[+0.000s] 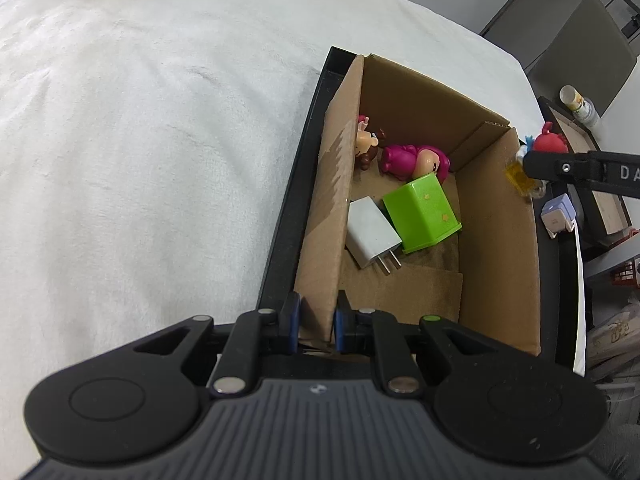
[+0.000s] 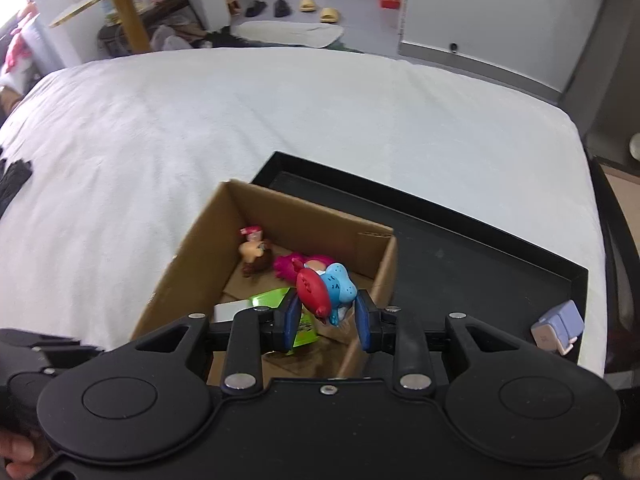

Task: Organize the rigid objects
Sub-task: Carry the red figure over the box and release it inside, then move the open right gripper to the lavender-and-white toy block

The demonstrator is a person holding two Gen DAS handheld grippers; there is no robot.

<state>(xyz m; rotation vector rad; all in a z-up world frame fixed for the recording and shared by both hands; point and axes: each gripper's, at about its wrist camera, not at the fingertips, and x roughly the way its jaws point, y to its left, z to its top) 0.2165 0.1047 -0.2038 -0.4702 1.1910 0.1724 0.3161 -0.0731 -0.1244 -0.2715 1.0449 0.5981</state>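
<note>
1. Your left claw [image 1: 316, 326] is pinched on the near wall of the cardboard box [image 1: 500, 240], one blue pad on each side of the card.
2. The box sits in a black tray [image 1: 288, 200] on a surface draped in white cloth [image 1: 140, 140].
3. Inside the box lie a white charger [image 1: 370, 230] with its prongs pointing your way, a green cube-shaped block [image 1: 422, 212] touching the charger, a magenta figurine [image 1: 412, 158] lying down against the block's far end, and a small brown-haired doll [image 1: 366, 144] near the far left corner.
4. Your right claw [image 2: 327, 320] holds a red-and-blue toy figure [image 2: 324, 288] above the box's right side; its jaws are narrowly apart and the toy sits between the pads, though the blur leaves it unclear whether both pads press on it.
5. From the left wrist camera, that toy shows at the tip of the right claw beyond the box's right wall, with a yellowish piece below it that cannot be made out clearly.
6. A lilac cube-shaped plug [image 2: 558, 326] rests in the tray, apart from the box on its right.
</note>
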